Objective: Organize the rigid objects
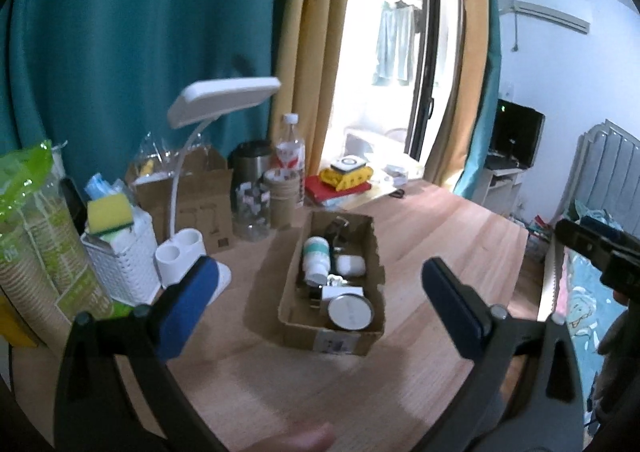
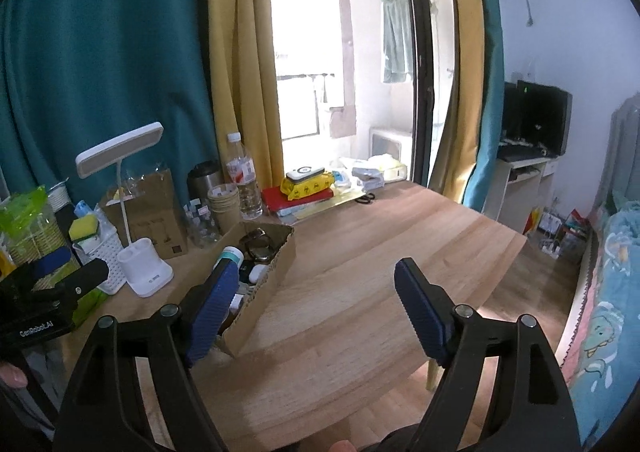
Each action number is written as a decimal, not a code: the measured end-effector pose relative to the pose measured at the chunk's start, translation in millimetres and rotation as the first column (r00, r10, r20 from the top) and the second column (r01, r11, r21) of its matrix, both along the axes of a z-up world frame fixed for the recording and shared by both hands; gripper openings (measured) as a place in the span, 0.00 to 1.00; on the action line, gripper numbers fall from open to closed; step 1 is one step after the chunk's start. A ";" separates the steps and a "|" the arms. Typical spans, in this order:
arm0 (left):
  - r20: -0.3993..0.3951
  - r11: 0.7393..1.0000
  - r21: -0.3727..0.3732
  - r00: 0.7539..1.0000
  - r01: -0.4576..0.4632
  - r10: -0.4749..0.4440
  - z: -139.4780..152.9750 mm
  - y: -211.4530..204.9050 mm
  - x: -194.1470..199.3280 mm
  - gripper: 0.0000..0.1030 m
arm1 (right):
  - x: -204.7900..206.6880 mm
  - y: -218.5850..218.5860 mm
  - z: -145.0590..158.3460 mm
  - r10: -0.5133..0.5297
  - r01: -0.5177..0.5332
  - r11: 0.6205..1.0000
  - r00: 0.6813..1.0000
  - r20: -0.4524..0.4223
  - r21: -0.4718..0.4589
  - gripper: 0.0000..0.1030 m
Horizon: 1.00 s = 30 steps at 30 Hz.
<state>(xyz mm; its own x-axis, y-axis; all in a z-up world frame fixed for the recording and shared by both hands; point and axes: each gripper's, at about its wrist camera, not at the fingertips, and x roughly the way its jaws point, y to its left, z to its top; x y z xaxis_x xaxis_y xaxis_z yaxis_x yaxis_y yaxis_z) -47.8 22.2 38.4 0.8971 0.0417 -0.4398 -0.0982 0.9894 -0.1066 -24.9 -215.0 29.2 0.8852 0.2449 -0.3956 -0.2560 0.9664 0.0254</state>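
An open cardboard box (image 1: 332, 340) sits on the wooden table (image 1: 448, 228). It holds a white bottle with a teal label (image 1: 317, 257), a small white case (image 1: 350, 265), a round silver tin (image 1: 351, 313) and dark metal items at its far end (image 1: 337, 230). My left gripper (image 1: 320, 267) hovers in front of and above the box, jaws wide apart and empty. My right gripper (image 2: 317, 266) is open and empty over bare table, with the box (image 2: 260, 292) just left of its left finger. The bottle (image 2: 231, 254) and a watch (image 2: 258, 245) show inside.
Along the table's left and back stand a white desk lamp (image 1: 180, 252), a white basket with a sponge (image 1: 124, 264), stacked paper cups (image 1: 44, 252), a brown carton (image 1: 192, 196), a thermos (image 1: 250, 164), a water bottle (image 1: 289, 156) and books (image 1: 340, 188). A bed (image 2: 612, 304) lies to the right.
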 end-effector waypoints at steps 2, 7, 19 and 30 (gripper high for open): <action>0.007 1.000 0.002 1.000 0.012 -0.012 0.6 -2.1 -3.7 0.99 | -6.8 -1.8 0.1 -0.003 0.003 1.000 1.000 0.014 0.001 0.81; 0.027 0.999 0.026 0.999 0.036 -0.037 4.8 -8.5 -10.6 0.99 | -11.6 -5.4 -2.6 -0.012 0.012 1.000 1.000 0.015 0.008 0.81; 0.042 0.997 0.049 0.997 0.057 -0.059 13.0 -16.2 -11.0 0.99 | -12.2 -10.1 -3.4 -0.020 0.020 1.000 1.000 0.009 0.019 0.81; 0.047 0.998 0.048 0.998 0.050 -0.052 13.7 -16.1 -11.9 0.99 | -12.8 -10.2 -3.7 -0.021 0.021 1.000 1.000 0.010 0.019 0.81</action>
<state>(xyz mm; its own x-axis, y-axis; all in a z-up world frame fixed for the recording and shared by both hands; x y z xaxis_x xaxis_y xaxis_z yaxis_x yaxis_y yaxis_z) -59.7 6.1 52.0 0.9188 0.0145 -0.3945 -0.0431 0.9970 -0.0638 -37.7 -225.2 25.4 0.8941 0.2336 -0.3822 -0.2358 0.9709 0.0417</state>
